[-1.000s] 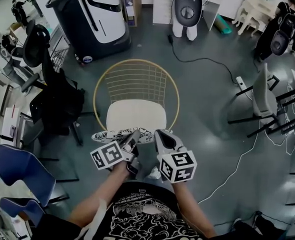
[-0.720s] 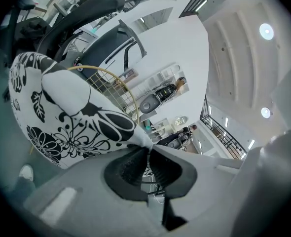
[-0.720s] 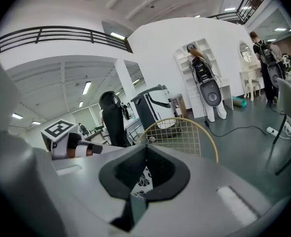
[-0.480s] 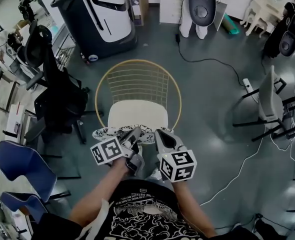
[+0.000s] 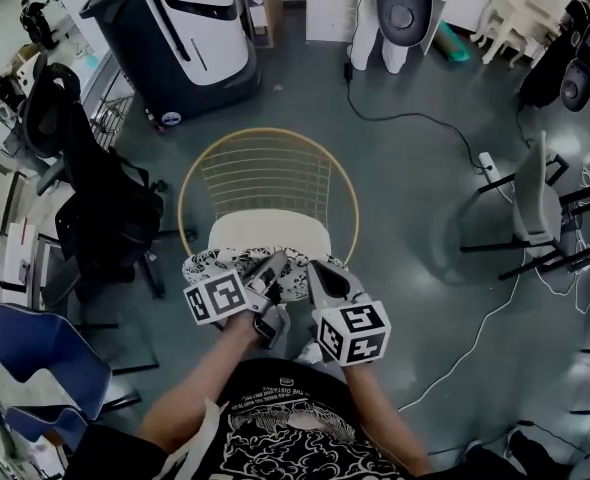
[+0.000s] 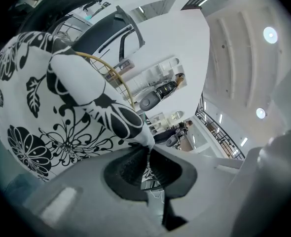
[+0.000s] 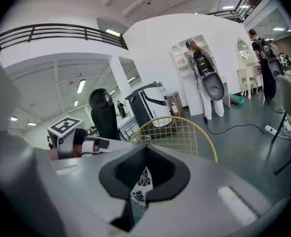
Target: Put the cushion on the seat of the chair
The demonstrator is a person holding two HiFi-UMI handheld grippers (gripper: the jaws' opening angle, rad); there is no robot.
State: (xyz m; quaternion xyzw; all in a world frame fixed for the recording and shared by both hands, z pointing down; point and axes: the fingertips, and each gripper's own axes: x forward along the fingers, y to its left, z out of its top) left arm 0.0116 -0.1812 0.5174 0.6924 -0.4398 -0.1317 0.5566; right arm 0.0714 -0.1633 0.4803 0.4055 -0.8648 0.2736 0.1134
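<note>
A white cushion (image 5: 225, 266) with a black flower print hangs between my two grippers, over the front edge of the chair's cream seat (image 5: 270, 230). The chair has a round gold wire back (image 5: 268, 173). My left gripper (image 5: 273, 268) is shut on the cushion's edge; in the left gripper view the cushion (image 6: 61, 107) fills the left side and its corner is pinched at the gripper (image 6: 146, 154). My right gripper (image 5: 315, 274) is shut on the cushion too; a strip of printed cushion fabric (image 7: 141, 184) shows between its jaws, with the chair back (image 7: 177, 132) beyond.
A black office chair (image 5: 95, 203) stands close on the left, and a blue chair (image 5: 35, 343) at lower left. A large dark and white machine (image 5: 190, 33) is behind the gold chair. A grey chair (image 5: 535, 203) and floor cables (image 5: 415, 118) are on the right.
Both grippers have carried the cushion forward toward the chair; its far edge now overlaps the front of the seat.
</note>
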